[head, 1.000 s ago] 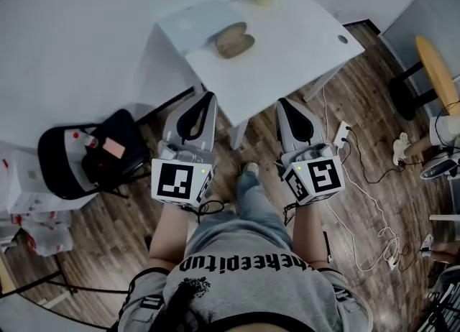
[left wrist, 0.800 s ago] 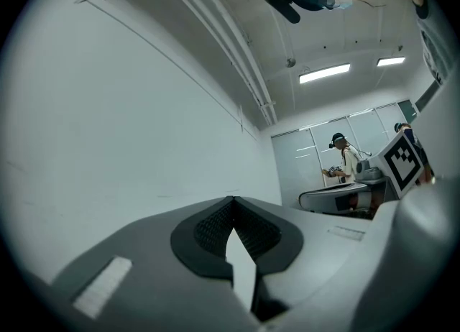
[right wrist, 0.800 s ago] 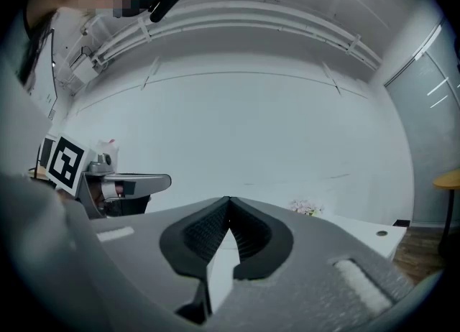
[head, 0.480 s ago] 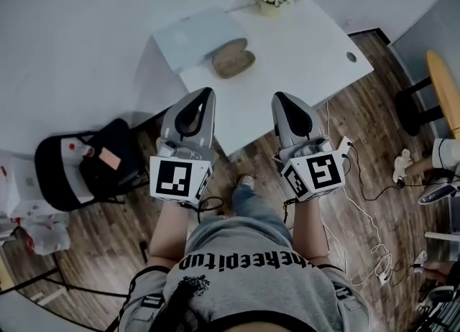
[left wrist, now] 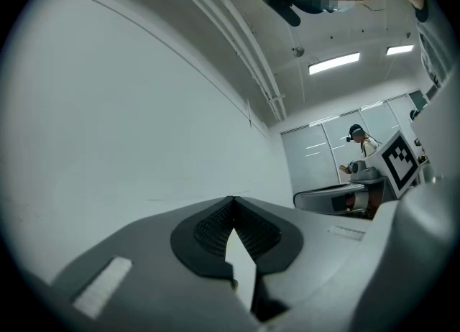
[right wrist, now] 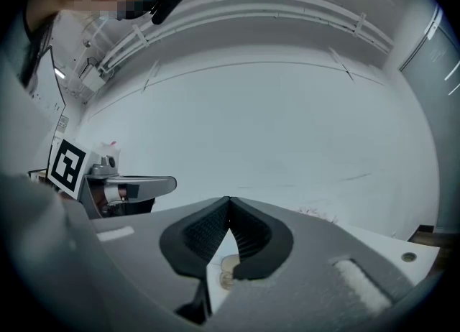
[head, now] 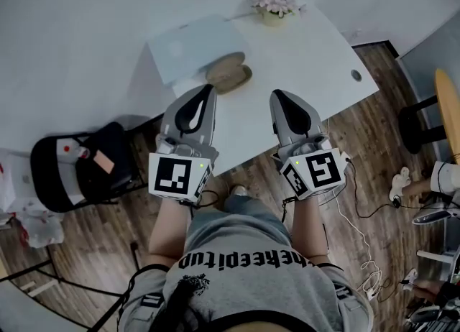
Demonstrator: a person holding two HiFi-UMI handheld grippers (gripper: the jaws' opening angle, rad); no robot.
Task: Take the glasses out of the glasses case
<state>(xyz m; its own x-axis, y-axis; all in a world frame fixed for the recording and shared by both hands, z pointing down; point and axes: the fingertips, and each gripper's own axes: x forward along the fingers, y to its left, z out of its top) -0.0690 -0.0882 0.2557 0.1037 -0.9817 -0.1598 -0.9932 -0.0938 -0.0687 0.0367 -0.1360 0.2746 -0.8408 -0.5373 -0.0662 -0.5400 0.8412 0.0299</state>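
One steep overhead, two low forward

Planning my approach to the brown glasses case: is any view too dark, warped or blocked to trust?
Head view: dim, dark corners, bent edges; the brown oval glasses case on the white table reads clearly. Left gripper view: black border, bright ceiling light strips, only white wall beyond the shut left gripper, no case. Right gripper view: same warp; case only a sliver below the shut right gripper.

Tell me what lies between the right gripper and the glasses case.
Only bare white table lies between the right gripper and the glasses case; nothing stands on that stretch. The head view shows it.
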